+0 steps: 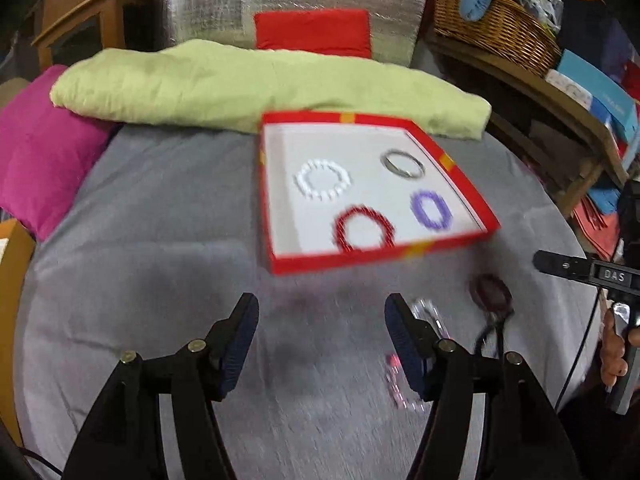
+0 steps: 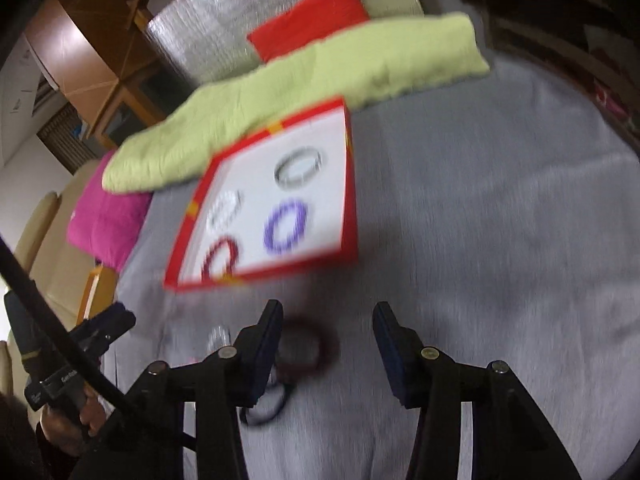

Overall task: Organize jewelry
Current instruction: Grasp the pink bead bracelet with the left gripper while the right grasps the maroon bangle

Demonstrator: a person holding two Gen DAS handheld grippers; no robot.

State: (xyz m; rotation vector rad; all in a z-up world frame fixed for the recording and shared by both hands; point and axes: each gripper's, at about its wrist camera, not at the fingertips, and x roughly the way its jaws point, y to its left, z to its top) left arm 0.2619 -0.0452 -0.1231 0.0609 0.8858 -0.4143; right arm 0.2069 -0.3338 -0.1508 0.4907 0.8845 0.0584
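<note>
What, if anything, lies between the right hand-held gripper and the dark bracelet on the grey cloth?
Nothing visible does. The dark bracelet lies on the grey cloth just ahead of the open right hand-held gripper, partly behind its left finger; only bare cloth separates them.

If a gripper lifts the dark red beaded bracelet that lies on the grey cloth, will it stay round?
Probably not: the dark red bracelet looks beaded, so it likely sags into a loop. It seems light. On the soft grey cloth it should hardly roll.

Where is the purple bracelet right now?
In the left wrist view, the purple bracelet lies inside the red box, near its right wall, between the red bracelet and silver bangle.
</note>
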